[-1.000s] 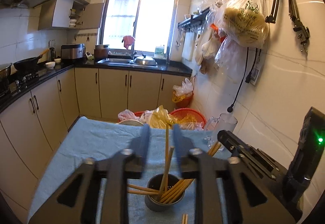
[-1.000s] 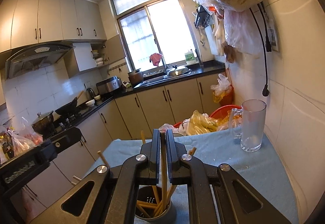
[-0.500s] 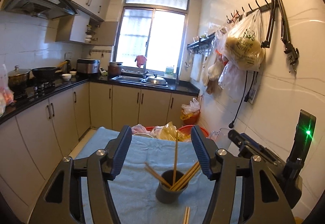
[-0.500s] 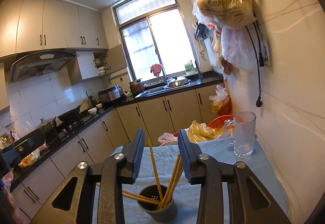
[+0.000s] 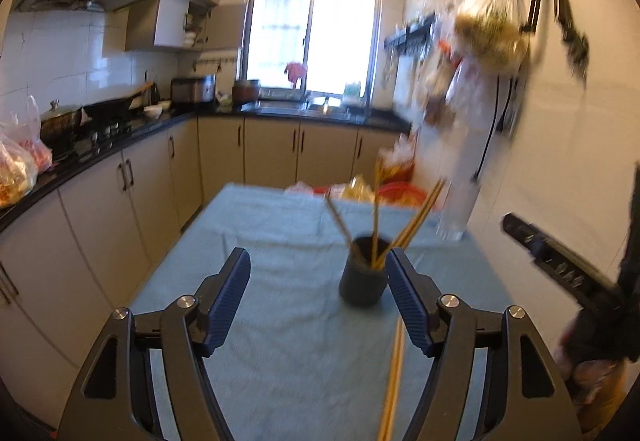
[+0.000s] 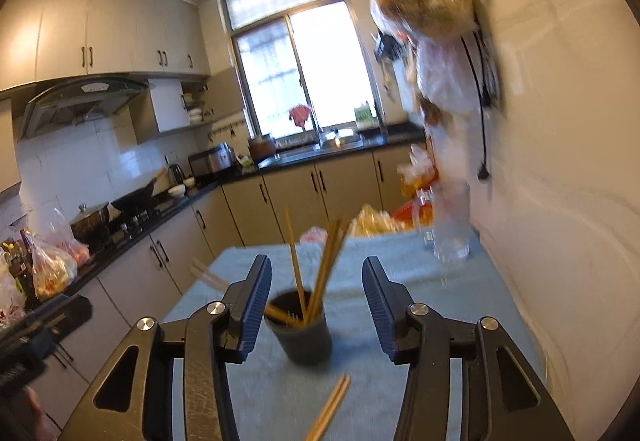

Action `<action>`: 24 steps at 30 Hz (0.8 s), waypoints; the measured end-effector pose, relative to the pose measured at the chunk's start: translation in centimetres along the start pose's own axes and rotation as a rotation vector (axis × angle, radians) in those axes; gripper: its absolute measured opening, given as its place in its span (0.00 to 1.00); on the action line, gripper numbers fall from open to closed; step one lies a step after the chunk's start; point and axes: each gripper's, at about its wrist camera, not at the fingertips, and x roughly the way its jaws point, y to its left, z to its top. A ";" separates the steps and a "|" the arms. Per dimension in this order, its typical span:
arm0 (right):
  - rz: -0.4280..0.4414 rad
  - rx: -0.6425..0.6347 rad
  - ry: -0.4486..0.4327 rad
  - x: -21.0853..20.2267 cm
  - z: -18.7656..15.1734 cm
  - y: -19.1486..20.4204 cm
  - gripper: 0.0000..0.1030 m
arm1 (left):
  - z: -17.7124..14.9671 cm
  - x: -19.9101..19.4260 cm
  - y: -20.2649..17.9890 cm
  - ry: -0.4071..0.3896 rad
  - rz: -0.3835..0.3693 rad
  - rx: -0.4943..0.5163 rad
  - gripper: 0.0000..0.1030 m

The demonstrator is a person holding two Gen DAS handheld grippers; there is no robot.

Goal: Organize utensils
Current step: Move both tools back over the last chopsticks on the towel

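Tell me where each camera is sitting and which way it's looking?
Left wrist: sits on the left gripper, looking along its open fingers over the blue cloth at the dark cup of chopsticks; the right gripper shows at the right edge.
Right wrist: sits on the right gripper, facing the same cup from closer; its jaws are open too, and the other gripper's dark body is at the bottom left.
Both share: the cup, loose chopsticks on the cloth, the glass mug and the window.
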 end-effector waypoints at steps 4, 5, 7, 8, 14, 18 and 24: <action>-0.027 0.041 0.072 -0.3 -2.9 -1.2 0.50 | -2.2 1.3 0.3 0.082 0.020 0.024 0.67; -0.038 0.048 0.091 -0.3 -3.6 -1.4 0.50 | -2.6 1.6 0.3 0.098 0.028 0.029 0.67; -0.051 0.069 0.129 0.1 -4.9 -2.1 0.50 | -3.5 2.1 0.6 0.127 0.039 0.036 0.67; -0.055 0.081 0.149 0.3 -5.4 -2.4 0.50 | -3.9 2.4 0.7 0.140 0.045 0.039 0.67; -0.080 0.153 0.294 2.6 -9.1 -3.8 0.50 | -5.2 3.3 1.4 0.187 0.063 0.032 0.67; -0.082 0.132 0.378 4.1 -11.1 -3.1 0.50 | -5.5 3.7 2.1 0.199 0.066 0.020 0.67; -0.022 0.028 0.495 6.0 -14.4 -0.4 0.30 | -6.0 4.4 3.9 0.227 0.076 -0.032 0.67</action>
